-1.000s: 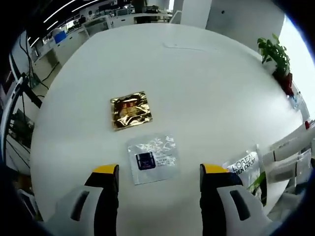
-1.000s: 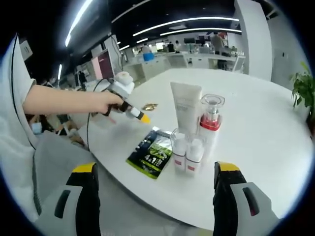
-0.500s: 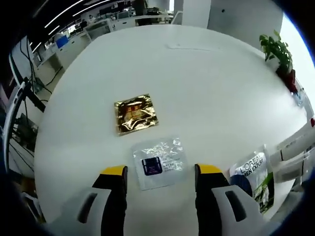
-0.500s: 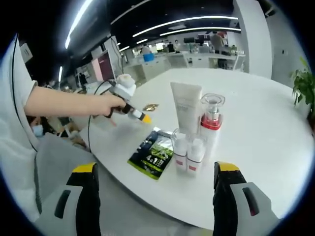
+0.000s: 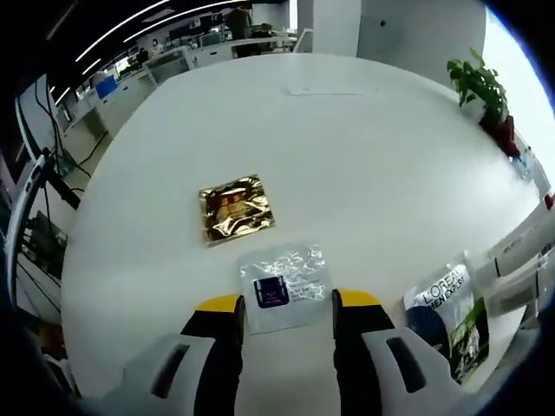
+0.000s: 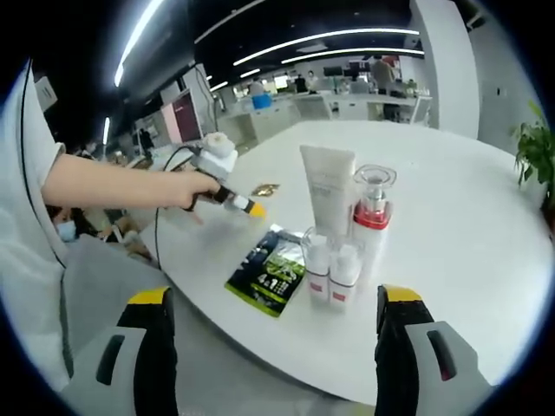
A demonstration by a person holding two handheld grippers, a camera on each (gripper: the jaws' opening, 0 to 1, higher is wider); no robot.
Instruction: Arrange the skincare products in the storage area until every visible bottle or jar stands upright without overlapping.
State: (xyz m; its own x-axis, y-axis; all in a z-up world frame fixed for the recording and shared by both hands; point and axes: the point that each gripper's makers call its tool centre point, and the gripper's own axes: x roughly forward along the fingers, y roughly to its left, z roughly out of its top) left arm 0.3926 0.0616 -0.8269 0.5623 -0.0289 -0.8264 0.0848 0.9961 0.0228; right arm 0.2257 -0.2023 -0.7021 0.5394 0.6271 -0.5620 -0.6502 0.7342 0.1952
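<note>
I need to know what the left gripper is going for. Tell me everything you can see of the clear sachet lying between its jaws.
The clear sachet is a flat, roughly square packet of crinkled, shiny see-through film with a small dark blue label near its middle and fine print too small to read. It lies flat on the white table, slightly skewed, below the gold sachet and apart from it. The left gripper has a yellow-tipped jaw on each side of its near edge; contact cannot be told.
</note>
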